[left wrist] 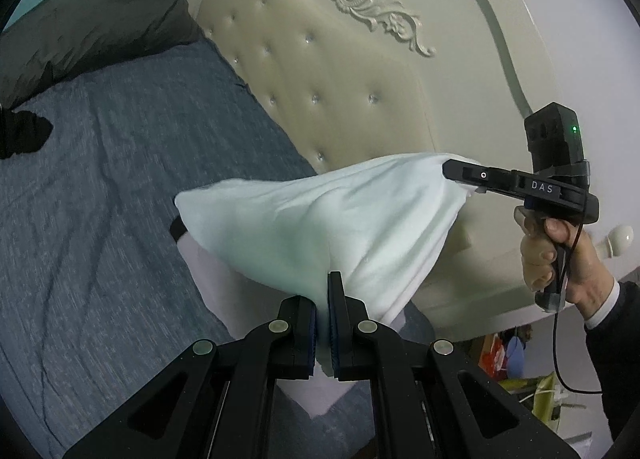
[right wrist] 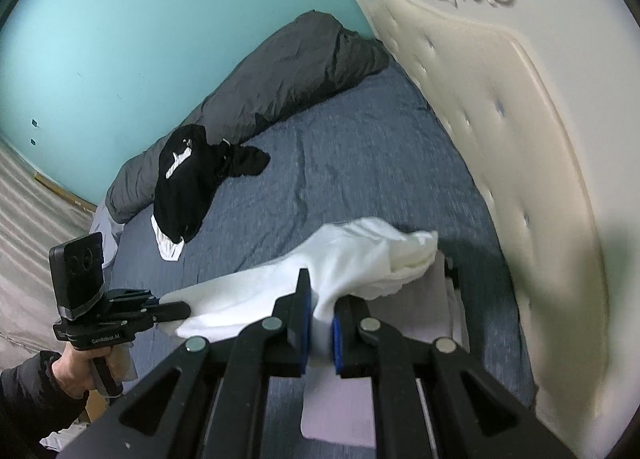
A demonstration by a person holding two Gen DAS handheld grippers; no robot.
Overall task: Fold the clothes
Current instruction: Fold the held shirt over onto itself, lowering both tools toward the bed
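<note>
White cloth (left wrist: 320, 219) hangs in the air above the bed (left wrist: 120, 179), stretched between the two grippers, so that it is lifted clear of the blue sheet near the headboard (left wrist: 320, 79). The left gripper (left wrist: 323, 323) has its jaws pressed together on one edge of the cloth, with fabric showing between the blue pads. The right gripper (left wrist: 450, 169) pinches another edge higher up and to the side; from its own camera, white fabric is wedged between its jaws too. Holding two separate points this way keeps a span of cloth taut between them and lets the rest sag, which probably serves to shake the piece out or line up an edge for a fold. The far end of the cloth (right wrist: 412, 255) is bunched and droops toward the sheet, so the piece is not yet flat. Under it lies a pale flat piece (right wrist: 344, 415) on the bed; I cannot tell whether it is a folded garment or a mat. A black garment (right wrist: 188, 183) lies crumpled farther off against a grey duvet (right wrist: 288, 71), well apart from the grippers. The right hand (left wrist: 560, 255) grips its handle from below.
</note>
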